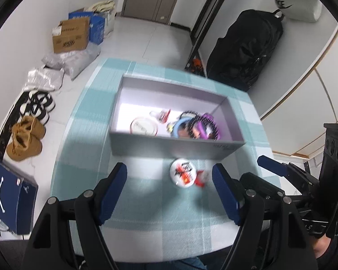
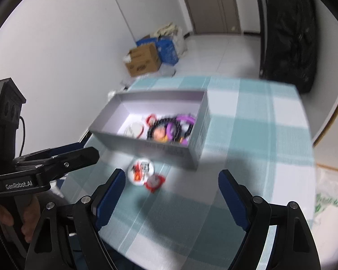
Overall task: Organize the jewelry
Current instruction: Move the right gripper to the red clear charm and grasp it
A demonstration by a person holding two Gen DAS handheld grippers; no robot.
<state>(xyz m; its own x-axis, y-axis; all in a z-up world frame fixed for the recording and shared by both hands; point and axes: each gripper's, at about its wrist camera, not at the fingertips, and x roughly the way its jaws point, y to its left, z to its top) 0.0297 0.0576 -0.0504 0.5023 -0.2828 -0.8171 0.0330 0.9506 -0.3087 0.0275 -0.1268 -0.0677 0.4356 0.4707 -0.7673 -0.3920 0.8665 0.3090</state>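
A grey open box [image 1: 169, 146] [image 2: 169, 150] stands on the checked tablecloth and holds several trinkets: a round white badge [image 1: 143, 126], purple rings [image 2: 184, 121] and dark beaded bracelets [image 2: 162, 121]. In front of the box lie a round white badge with red and black print [image 1: 183, 172] [image 2: 140, 168] and a small red-and-white piece [image 1: 201, 178] [image 2: 155, 181]. My left gripper [image 1: 170, 176] hovers open just short of them, nothing between its fingers. My right gripper [image 2: 171, 182] is open too, with the red piece near its left finger. In the left wrist view the right gripper [image 1: 279, 171] shows at right.
The table [image 2: 259, 139] has a teal and white checked cloth. On the floor to the left lie shoes [image 1: 27, 139], cardboard boxes [image 1: 71, 34] and plastic bags. A black bag [image 1: 245, 45] stands beyond the table. A hand [image 2: 15, 220] holds the left gripper's handle.
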